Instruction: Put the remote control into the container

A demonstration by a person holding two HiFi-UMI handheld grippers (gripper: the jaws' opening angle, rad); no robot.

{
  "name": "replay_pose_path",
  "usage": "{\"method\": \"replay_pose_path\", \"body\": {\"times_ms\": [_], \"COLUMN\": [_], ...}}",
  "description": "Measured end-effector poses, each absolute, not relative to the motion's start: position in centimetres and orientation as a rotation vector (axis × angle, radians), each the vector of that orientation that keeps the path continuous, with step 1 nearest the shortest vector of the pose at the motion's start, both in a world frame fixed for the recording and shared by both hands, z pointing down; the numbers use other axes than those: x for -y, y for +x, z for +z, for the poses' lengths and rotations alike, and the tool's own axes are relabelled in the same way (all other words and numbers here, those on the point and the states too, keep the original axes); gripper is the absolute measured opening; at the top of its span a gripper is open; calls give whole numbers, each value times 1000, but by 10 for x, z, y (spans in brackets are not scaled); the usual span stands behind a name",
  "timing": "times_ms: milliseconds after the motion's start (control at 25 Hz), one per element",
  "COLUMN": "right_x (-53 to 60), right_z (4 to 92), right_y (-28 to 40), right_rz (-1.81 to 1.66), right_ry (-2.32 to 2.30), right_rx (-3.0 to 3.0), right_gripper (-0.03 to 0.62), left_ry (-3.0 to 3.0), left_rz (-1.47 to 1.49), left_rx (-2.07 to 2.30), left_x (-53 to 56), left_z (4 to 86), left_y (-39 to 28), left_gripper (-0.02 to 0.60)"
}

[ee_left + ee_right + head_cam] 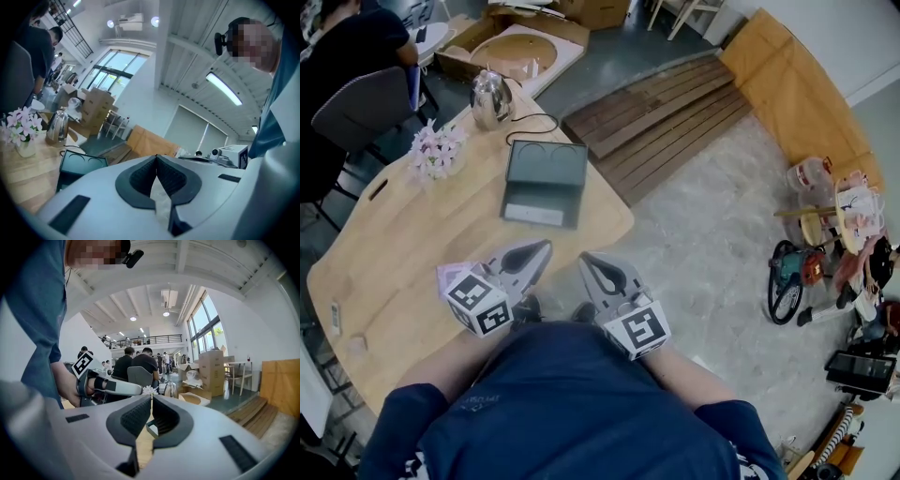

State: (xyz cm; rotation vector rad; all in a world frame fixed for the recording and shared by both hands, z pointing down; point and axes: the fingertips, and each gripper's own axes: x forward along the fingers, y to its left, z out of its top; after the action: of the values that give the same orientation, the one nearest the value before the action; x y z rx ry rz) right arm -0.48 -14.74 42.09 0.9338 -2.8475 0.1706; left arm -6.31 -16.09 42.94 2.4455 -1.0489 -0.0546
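- The left gripper (pixel 547 245) is held low over the near edge of the counter (pixel 403 253), close to the person's body. Its jaws are pressed together at the tips with nothing between them.
- The right gripper (pixel 584 256) is just beside it, off the counter's edge. Its jaws are also closed tip to tip on nothing.
- In the right gripper view, a hand (pixel 63 385) holds the left gripper.
- The container (pixel 546 169), a dark box with two round recesses, sits on the counter near its right edge, well apart from both grippers.
- A small pale oblong (pixel 335 316) lies near the counter's left edge. It is too small to tell whether it is the remote control.
- A metal kettle (pixel 490 97) stands at the counter's far end.
- A bunch of pale flowers (pixel 437 150) stands near the kettle, to the left of the container.
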Motion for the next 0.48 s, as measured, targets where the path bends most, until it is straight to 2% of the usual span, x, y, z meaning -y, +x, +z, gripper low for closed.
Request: {"method": "replay_pose_path", "body": {"times_ms": [480], "right_x": [127], "right_z": [421], "right_y": [-15], "right_rz": [231], "right_ry": [877], "right_rx": [2909], "right_gripper": [18], "left_ry": [2589], "left_rz": [-38], "left_rx": [1049], "left_x": [135], "left_z": [407], "left_y": [-47], "left_gripper": [32]}}
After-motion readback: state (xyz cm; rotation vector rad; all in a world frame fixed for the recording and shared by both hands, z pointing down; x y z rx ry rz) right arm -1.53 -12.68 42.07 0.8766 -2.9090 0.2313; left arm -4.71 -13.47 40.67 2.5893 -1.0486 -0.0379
